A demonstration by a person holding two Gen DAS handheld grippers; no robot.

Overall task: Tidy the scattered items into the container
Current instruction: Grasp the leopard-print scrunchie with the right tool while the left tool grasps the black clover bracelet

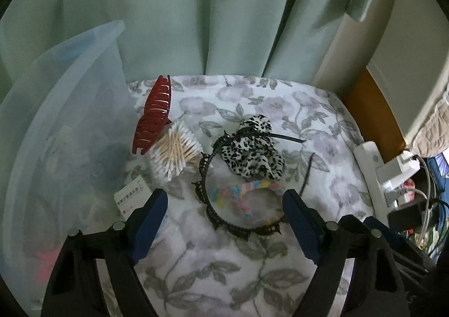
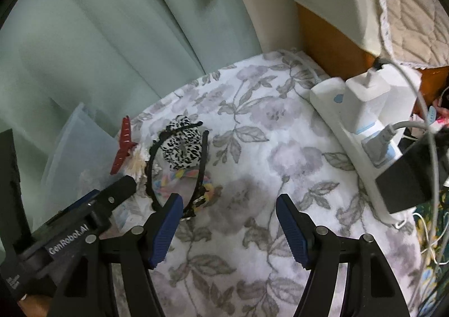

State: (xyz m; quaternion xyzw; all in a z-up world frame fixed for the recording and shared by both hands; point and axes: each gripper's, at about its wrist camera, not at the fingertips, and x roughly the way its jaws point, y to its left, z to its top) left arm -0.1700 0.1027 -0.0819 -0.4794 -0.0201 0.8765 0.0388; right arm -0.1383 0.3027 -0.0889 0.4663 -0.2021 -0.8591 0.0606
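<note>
A clear plastic container (image 1: 70, 126) stands at the left on the floral cloth, with several items inside. Beside it lie a red claw clip (image 1: 153, 117), a pack of cotton swabs (image 1: 175, 153), a small white box (image 1: 130, 195), a black toothed headband (image 1: 224, 218), a leopard scrunchie (image 1: 252, 148) and a pastel scrunchie (image 1: 244, 190). My left gripper (image 1: 224, 199) is open, just above the headband's near arc. My right gripper (image 2: 228, 204) is open and empty, to the right of the headband (image 2: 174, 171) and the leopard scrunchie (image 2: 182, 146).
A white power strip (image 2: 364, 131) with plugs and cables lies along the cloth's right edge. A green curtain (image 1: 196, 14) hangs behind. A wooden bed frame (image 2: 331, 36) stands at the back right.
</note>
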